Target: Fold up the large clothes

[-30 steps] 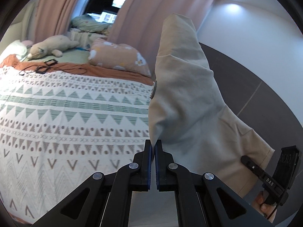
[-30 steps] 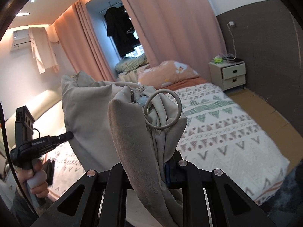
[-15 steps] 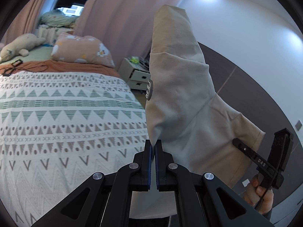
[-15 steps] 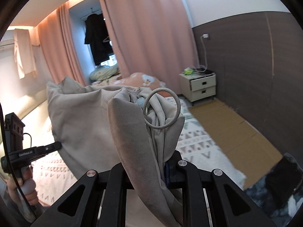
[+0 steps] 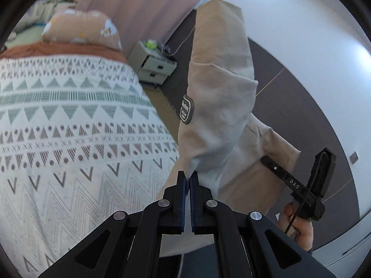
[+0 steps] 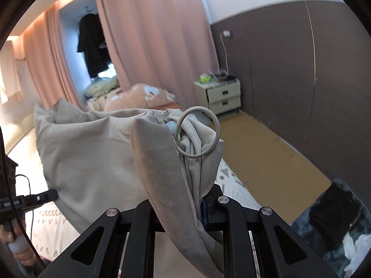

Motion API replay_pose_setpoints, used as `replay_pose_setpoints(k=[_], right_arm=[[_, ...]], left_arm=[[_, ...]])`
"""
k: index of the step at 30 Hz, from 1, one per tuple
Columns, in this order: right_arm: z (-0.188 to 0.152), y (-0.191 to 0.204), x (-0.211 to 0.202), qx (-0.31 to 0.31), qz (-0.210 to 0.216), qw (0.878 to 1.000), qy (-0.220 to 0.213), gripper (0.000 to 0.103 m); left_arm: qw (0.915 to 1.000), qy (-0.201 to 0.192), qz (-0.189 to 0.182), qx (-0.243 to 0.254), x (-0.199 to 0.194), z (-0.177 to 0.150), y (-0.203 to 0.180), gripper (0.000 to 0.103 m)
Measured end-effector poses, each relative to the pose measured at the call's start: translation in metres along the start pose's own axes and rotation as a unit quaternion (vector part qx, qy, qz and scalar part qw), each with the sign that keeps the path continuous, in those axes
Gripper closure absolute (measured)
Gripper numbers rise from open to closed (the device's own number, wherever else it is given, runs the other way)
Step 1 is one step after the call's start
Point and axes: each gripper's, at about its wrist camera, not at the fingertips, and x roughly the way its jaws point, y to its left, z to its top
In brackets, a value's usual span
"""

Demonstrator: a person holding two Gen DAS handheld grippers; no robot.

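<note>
Right hand-held gripper (image 6: 185,199) is clamped on a bunched corner of the beige garment (image 6: 97,153), drawstring loop (image 6: 196,131) poking above the fingers. Left hand-held gripper (image 5: 187,180) has fingers nearly together, pinching another edge – cloth looks caught, though the contact is hard to confirm. Garment hangs in the air above the bed (image 5: 69,120), beside its foot end. Judged step: lift and spread. Next: pull the grips apart, lay it flat on the bed.

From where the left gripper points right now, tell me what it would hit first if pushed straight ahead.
Most likely the beige garment itself: the left gripper is shut on its lower edge, and the cloth rises directly ahead. Behind it lies the dark wall panel; depth is unclear.
</note>
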Motion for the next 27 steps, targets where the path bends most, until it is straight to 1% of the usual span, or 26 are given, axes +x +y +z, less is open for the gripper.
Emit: replay_pose_setpoints(k=[1, 5, 10, 13, 15, 18, 19, 20, 21, 22, 23, 24, 27], right_arm=[[0.0, -0.006, 0.012, 0.005, -0.006, 1.0, 0.01, 0.087], [0.004, -0.02, 0.059, 0.013, -0.027, 0.999, 0.039, 0.087], [0.012, -0.028, 0.117, 0.017, -0.045, 0.997, 0.068, 0.087], [0.01, -0.035, 0.155, 0.02, -0.056, 0.994, 0.09, 0.087], [0.007, -0.04, 0.179, 0.014, -0.066, 0.992, 0.104, 0.087], [0.004, -0.048, 0.213, 0.02, -0.078, 0.99, 0.119, 0.086], [0.003, -0.052, 0.224, 0.029, -0.087, 0.988, 0.124, 0.083], [0.0, -0.057, 0.234, 0.036, -0.101, 0.986, 0.127, 0.077], [-0.003, -0.063, 0.245, 0.041, -0.119, 0.983, 0.13, 0.06], [-0.006, -0.068, 0.252, 0.046, -0.138, 0.98, 0.134, 0.046], [-0.011, -0.076, 0.259, 0.054, -0.164, 0.975, 0.14, 0.043], [-0.016, -0.084, 0.264, 0.061, -0.172, 0.972, 0.146, 0.043], [-0.036, -0.101, 0.26, 0.092, -0.152, 0.97, 0.167, 0.043]], left_arm=[[1.0, 0.008, 0.004, -0.003, 0.011, 0.002, 0.005, 0.101], [0.9999, 0.016, 0.001, 0.003, 0.044, 0.019, 0.022, 0.101], [0.9992, 0.032, 0.014, 0.021, 0.087, 0.044, 0.046, 0.101], [0.9987, 0.041, 0.017, 0.024, 0.112, 0.055, 0.065, 0.101], [0.9982, 0.046, 0.026, 0.028, 0.129, 0.061, 0.079, 0.101], [0.9968, 0.049, 0.056, 0.03, 0.155, 0.068, 0.101, 0.101], [0.9961, 0.056, 0.064, 0.023, 0.164, 0.069, 0.111, 0.101], [0.9951, 0.067, 0.071, 0.013, 0.173, 0.069, 0.12, 0.098], [0.9941, 0.081, 0.072, 0.0, 0.18, 0.068, 0.13, 0.092], [0.9924, 0.098, 0.071, -0.02, 0.188, 0.064, 0.142, 0.089], [0.991, 0.108, 0.07, -0.036, 0.193, 0.058, 0.153, 0.084], [0.9899, 0.113, 0.073, -0.045, 0.196, 0.053, 0.163, 0.081], [0.9862, 0.13, 0.092, -0.046, 0.205, 0.035, 0.182, 0.08]])
